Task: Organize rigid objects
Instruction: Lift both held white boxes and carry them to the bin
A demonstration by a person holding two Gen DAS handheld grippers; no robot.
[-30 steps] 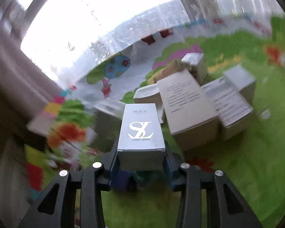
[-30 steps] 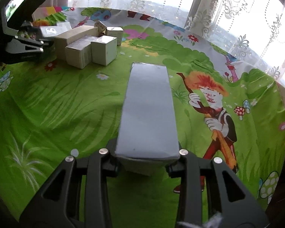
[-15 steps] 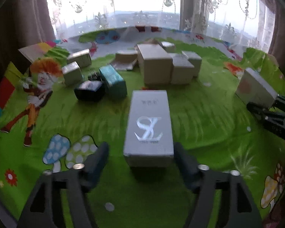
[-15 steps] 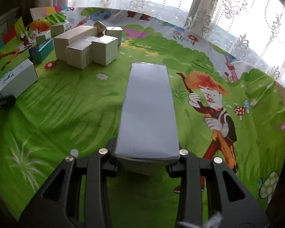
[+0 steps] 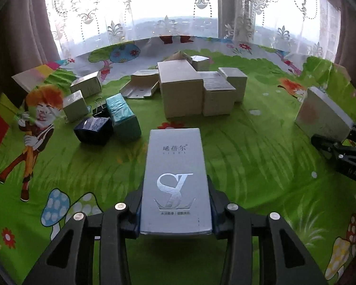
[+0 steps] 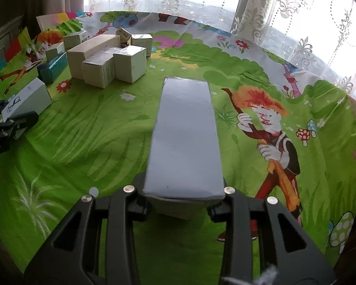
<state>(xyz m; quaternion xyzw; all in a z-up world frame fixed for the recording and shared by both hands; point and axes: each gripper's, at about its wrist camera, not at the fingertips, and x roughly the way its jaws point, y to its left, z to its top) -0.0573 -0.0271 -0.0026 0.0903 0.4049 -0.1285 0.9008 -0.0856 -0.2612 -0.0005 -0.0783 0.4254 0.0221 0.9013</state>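
Note:
My left gripper (image 5: 175, 211) is shut on a silver box (image 5: 176, 178) with an "SL" logo, held over the green cloth. My right gripper (image 6: 182, 197) is shut on a long plain grey box (image 6: 186, 135). That grey box also shows at the right of the left wrist view (image 5: 322, 116), and the silver box shows at the left of the right wrist view (image 6: 27, 99). A group of tan and white boxes (image 5: 185, 90) stands pressed together at the far middle, also seen in the right wrist view (image 6: 104, 57).
A teal box (image 5: 123, 116), a dark blue box (image 5: 93, 129), a binder clip (image 5: 99, 109) and small white boxes (image 5: 76, 104) lie at the left. An open white tray-like carton (image 5: 142, 85) lies behind. A cartoon cloth (image 6: 106, 130) covers the table; curtains hang behind.
The left gripper has pulled back from the box group with the silver box and now faces the table squarely. The right gripper and its grey box have stayed still.

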